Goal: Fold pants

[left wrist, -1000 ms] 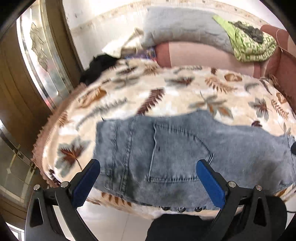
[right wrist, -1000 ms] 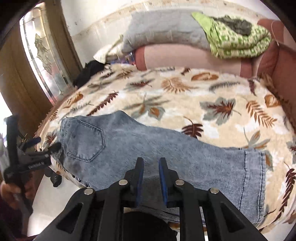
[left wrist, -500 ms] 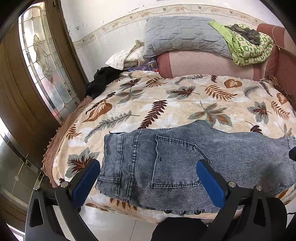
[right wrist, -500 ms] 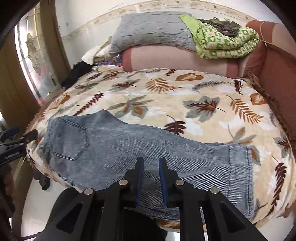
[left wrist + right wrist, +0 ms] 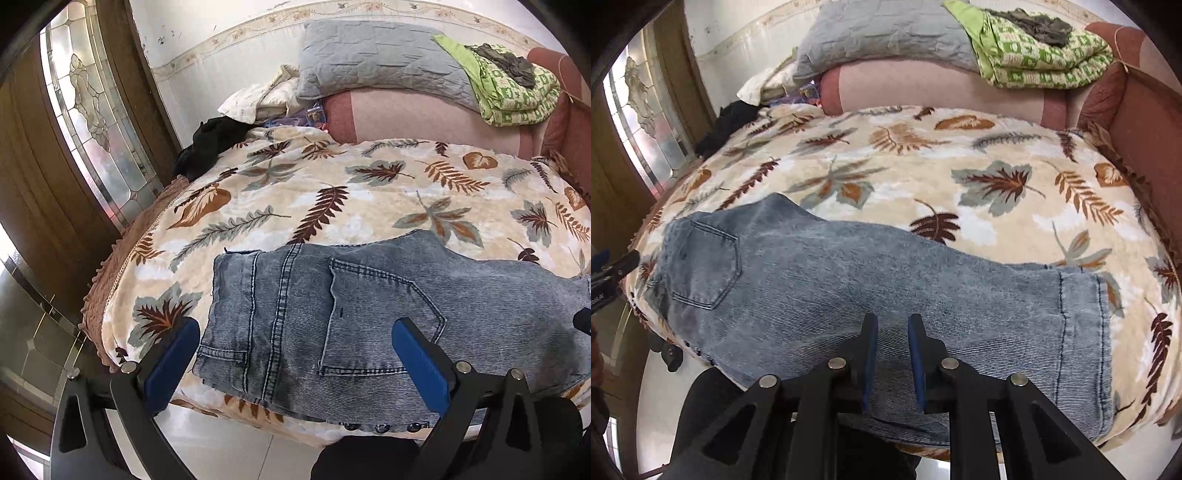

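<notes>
Here the spread left claw point(image 5: 291, 354) and clenched right claw point(image 5: 892, 332) hide the jeans' point(image 5: 849, 280) near edge.

Both views are being taken from the near edge of the bed point(image 5: 369, 206), angled downward toward the headboard. The left wrist view is being aimed over the jeans' point(image 5: 295, 314) waist end, the right over their leg. The jeans point(image 5: 849, 280) and blanket are being shared.

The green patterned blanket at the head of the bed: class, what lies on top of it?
A crumpled dark grey-brown cloth lies on the green patterned blanket. What kind of garment it is cannot be told, and the part of the blanket under it is covered.
</notes>
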The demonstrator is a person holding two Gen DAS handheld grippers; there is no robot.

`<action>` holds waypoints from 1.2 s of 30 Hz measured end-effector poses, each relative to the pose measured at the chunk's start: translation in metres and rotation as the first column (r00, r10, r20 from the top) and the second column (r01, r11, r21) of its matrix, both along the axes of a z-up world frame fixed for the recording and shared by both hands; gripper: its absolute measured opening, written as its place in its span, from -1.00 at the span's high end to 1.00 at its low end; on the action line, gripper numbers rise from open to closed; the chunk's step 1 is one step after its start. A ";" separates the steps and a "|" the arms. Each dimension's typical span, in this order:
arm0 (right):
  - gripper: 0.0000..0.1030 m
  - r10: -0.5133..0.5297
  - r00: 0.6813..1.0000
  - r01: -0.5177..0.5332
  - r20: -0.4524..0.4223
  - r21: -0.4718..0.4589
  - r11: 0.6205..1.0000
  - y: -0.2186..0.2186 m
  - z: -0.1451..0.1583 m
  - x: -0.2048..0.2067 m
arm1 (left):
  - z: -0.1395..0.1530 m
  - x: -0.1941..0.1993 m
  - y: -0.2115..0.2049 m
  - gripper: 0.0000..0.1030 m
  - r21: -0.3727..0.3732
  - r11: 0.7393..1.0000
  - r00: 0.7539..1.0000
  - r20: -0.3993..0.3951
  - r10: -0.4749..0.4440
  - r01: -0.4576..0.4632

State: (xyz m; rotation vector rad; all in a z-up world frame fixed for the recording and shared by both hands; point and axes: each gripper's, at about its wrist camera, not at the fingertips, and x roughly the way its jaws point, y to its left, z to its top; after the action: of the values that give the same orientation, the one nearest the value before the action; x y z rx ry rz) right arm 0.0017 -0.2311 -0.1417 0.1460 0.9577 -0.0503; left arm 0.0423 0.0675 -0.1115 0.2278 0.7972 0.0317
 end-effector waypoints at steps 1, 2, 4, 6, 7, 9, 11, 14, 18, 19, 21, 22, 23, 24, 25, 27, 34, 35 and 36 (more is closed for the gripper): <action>0.62 -0.004 1.000 0.004 -0.010 0.001 1.000 -0.001 -0.004 0.002 | -0.002 0.001 0.000 -1.00 0.000 1.000 1.000 -0.004 0.000 0.000; 0.62 -0.009 1.000 0.009 -0.024 0.005 1.000 -0.003 -0.011 0.004 | -0.004 0.003 0.000 -1.00 0.001 1.000 1.000 -0.010 -0.001 0.001; 0.62 -0.023 0.999 0.023 -0.045 0.006 1.000 -0.006 -0.021 0.006 | -0.014 0.008 -0.003 -1.00 0.008 1.000 0.999 -0.034 -0.004 0.005; 0.62 -0.036 0.997 0.037 -0.070 0.008 0.999 -0.011 -0.033 0.007 | -0.026 0.014 -0.008 -1.00 0.019 1.000 0.998 -0.065 -0.010 0.011; 0.62 -0.041 0.996 0.042 -0.079 0.008 0.999 -0.014 -0.038 0.006 | -0.032 0.016 -0.011 -1.00 0.026 1.000 0.997 -0.078 -0.013 0.015; 0.62 -0.047 0.994 0.048 -0.094 0.007 0.999 -0.018 -0.045 0.004 | -0.043 0.019 -0.018 -1.00 0.037 0.999 0.995 -0.097 -0.022 0.026; 0.62 -0.044 0.993 0.044 -0.109 0.005 0.999 -0.020 -0.051 0.001 | -0.052 0.022 -0.025 -1.00 0.052 0.998 0.993 -0.115 -0.029 0.035; 0.59 -0.033 0.992 0.033 -0.119 0.002 0.999 -0.023 -0.058 -0.005 | -0.068 0.026 -0.038 -1.00 0.073 0.996 0.987 -0.152 -0.048 0.060; 0.53 -0.010 0.993 0.009 -0.118 -0.002 1.000 -0.023 -0.059 -0.012 | -0.091 0.032 -0.048 -1.00 0.110 0.991 0.975 -0.217 -0.054 0.079; 0.51 0.001 0.992 -0.002 -0.123 -0.007 1.000 -0.023 -0.058 -0.014 | -0.093 0.032 -0.049 -1.00 0.113 0.990 0.974 -0.222 -0.053 0.079; 0.42 0.016 0.991 -0.019 -0.136 -0.018 1.000 -0.025 -0.056 -0.018 | -0.093 0.033 -0.051 -1.00 0.124 0.989 0.975 -0.218 -0.053 0.081; 0.42 0.015 0.991 -0.018 -0.135 -0.018 1.000 -0.028 -0.055 -0.020 | -0.091 0.033 -0.053 -1.00 0.132 0.987 0.974 -0.218 -0.057 0.087; 0.42 0.011 0.992 -0.014 -0.129 -0.016 1.000 -0.032 -0.053 -0.023 | -0.089 0.033 -0.055 -1.00 0.136 0.987 0.974 -0.217 -0.058 0.089; 0.42 0.006 0.994 -0.007 -0.113 -0.008 1.000 -0.038 -0.048 -0.028 | -0.084 0.034 -0.058 -1.00 0.139 0.986 0.975 -0.212 -0.062 0.093; 0.42 -0.004 0.996 0.004 -0.092 0.002 1.000 -0.046 -0.042 -0.032 | -0.081 0.034 -0.060 -1.00 0.135 0.986 0.976 -0.204 -0.071 0.100; 0.40 -0.049 0.997 0.050 -0.052 0.012 0.999 -0.066 -0.032 -0.040 | -0.068 0.034 -0.074 -1.00 0.129 0.982 0.977 -0.179 -0.113 0.137; 0.24 -0.307 0.952 0.307 -0.009 0.082 0.948 -0.157 -0.024 -0.079 | -0.060 0.040 -0.145 -1.00 0.083 0.942 0.931 -0.203 -0.302 0.324; 0.23 -0.328 0.945 0.326 -0.003 0.108 0.939 -0.166 -0.026 -0.085 | -0.064 0.042 -0.154 -1.00 0.081 0.936 0.924 -0.212 -0.319 0.342; 0.24 -0.334 0.943 0.332 -0.001 0.127 0.935 -0.171 -0.027 -0.088 | -0.071 0.045 -0.166 -1.00 0.091 0.931 0.916 -0.233 -0.326 0.354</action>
State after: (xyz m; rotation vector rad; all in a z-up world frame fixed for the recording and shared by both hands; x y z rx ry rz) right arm -0.0858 -0.4018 -0.1686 0.4241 0.9075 -0.3015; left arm 0.0876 -0.0983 -0.1821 0.4999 0.9619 -0.2753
